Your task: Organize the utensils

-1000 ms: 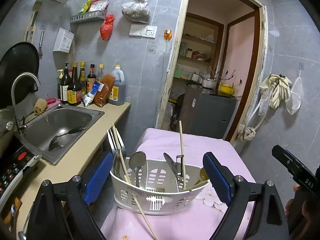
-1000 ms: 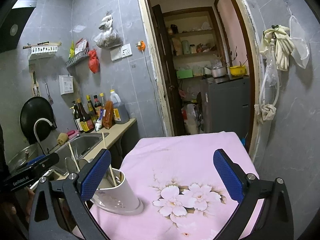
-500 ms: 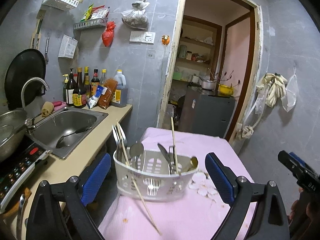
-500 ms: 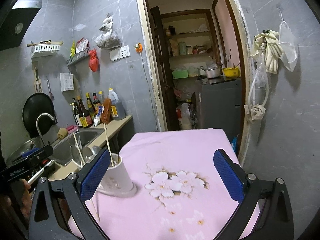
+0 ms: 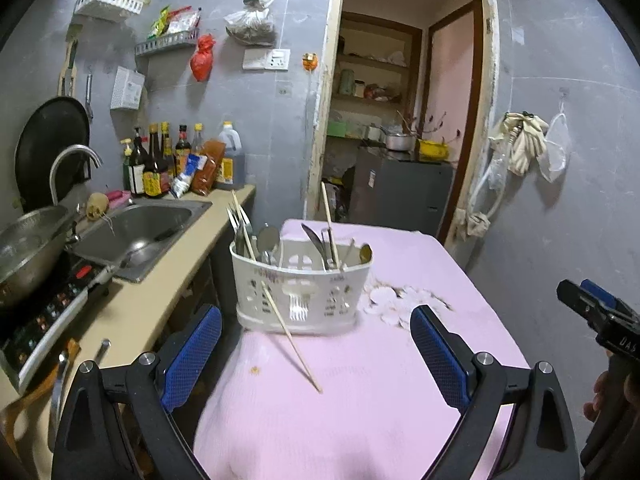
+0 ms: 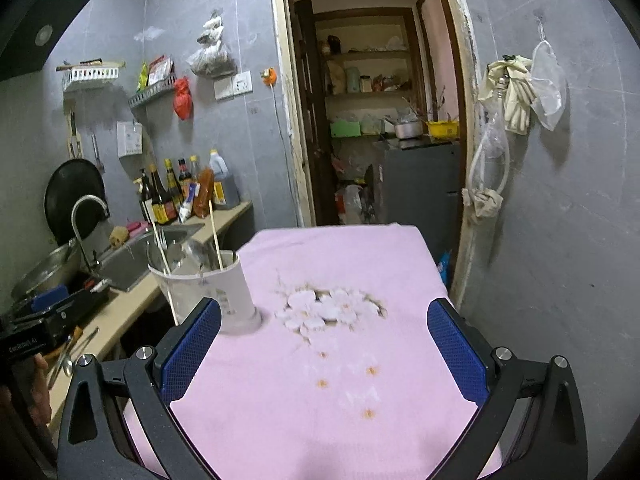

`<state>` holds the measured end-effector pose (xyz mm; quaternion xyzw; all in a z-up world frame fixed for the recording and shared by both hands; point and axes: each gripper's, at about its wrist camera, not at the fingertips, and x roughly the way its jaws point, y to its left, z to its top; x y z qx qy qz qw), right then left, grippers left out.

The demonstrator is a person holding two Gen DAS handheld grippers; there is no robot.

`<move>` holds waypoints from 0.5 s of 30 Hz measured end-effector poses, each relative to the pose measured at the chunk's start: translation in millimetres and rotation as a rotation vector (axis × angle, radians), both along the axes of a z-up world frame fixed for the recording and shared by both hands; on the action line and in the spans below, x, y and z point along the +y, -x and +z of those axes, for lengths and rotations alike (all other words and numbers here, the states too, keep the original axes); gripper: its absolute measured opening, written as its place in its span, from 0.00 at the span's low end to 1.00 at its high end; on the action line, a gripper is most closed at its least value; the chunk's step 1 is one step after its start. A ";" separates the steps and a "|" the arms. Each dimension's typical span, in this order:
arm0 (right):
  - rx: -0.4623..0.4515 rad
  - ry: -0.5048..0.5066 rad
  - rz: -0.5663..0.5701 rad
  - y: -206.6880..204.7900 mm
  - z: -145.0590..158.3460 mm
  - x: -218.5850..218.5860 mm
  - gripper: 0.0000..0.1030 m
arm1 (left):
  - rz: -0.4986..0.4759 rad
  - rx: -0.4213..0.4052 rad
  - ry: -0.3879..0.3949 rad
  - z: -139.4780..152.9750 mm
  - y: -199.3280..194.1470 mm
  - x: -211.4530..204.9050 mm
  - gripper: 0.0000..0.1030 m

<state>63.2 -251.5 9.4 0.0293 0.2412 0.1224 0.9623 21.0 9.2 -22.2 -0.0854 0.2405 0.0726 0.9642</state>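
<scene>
With both the left hand-held gripper (image 5: pixel 316 356) and the right hand-held gripper (image 6: pixel 324 344) spread and empty above the pink-clothed bench (image 5: pixel 360 400), a sorting step is judged unfinished: the leaning chopstick (image 5: pixel 292 340) must be pinched and stood in the white utensil caddy (image 5: pixel 300 292).

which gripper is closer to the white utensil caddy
Left. The left gripper sits straight in front of the utensil caddy, open. The right gripper, also open, is off to the caddy's right over the pink cloth.

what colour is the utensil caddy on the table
White, with cut-out slots, seen best in the left wrist view: utensil caddy.
</scene>
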 end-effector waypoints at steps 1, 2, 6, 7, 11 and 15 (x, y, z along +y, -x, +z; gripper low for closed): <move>0.009 0.006 -0.007 5.3 -0.8 -1.1 0.98 | -0.008 0.003 0.012 -0.5 2.7 0.8 0.93; 0.016 0.010 -0.015 10.4 -1.4 -2.7 0.98 | -0.017 0.004 0.024 -1.2 5.8 1.5 0.93; 0.022 0.027 -0.039 21.7 3.6 -2.8 0.98 | -0.073 0.020 -0.019 0.7 9.4 -1.4 0.93; 0.019 0.027 -0.044 24.4 5.3 -2.3 0.98 | -0.082 0.013 -0.040 4.0 10.5 -2.0 0.93; 0.028 0.020 -0.060 30.5 4.0 0.5 0.98 | -0.109 -0.008 -0.054 7.6 13.8 1.0 0.93; 0.042 0.016 -0.088 32.0 1.3 0.0 0.98 | -0.125 -0.006 -0.041 7.5 12.5 6.0 0.93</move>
